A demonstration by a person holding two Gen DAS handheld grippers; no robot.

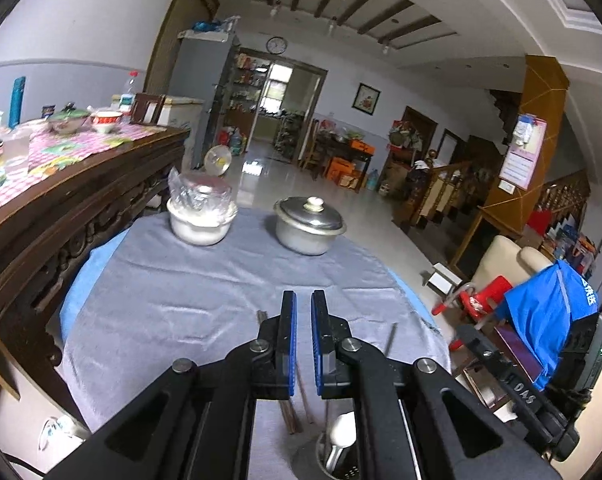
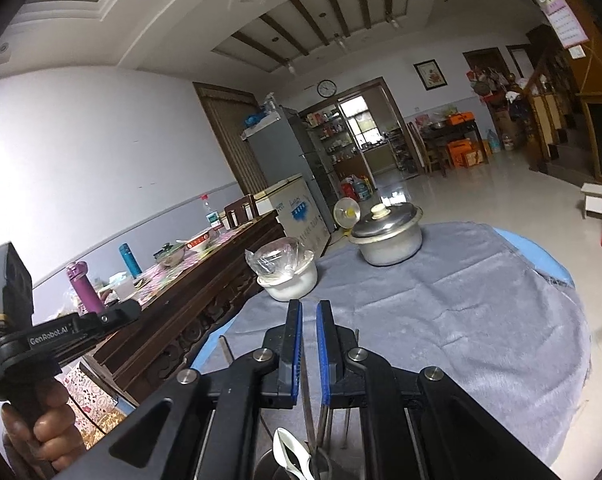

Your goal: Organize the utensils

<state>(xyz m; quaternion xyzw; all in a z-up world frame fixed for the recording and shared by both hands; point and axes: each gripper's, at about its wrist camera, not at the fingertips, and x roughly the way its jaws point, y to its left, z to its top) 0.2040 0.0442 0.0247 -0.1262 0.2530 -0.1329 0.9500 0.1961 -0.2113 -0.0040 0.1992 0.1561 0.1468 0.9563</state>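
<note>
The metal holder [image 1: 333, 458] below my left gripper [image 1: 304, 300] holds a white spoon [image 1: 343, 428] (handle down); chopsticks [image 1: 291, 416] lie on the grey cloth [image 1: 181, 300] beneath it. Both it and my right gripper [image 2: 309, 308] are closed, empty.

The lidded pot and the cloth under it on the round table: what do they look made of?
Lidded pot: looks like dull grey metal, probably aluminium, with soft matte reflections; its pale knob may be plastic or ceramic. Cloth: grey plush fabric, showing sheen and a frayed edge.
</note>
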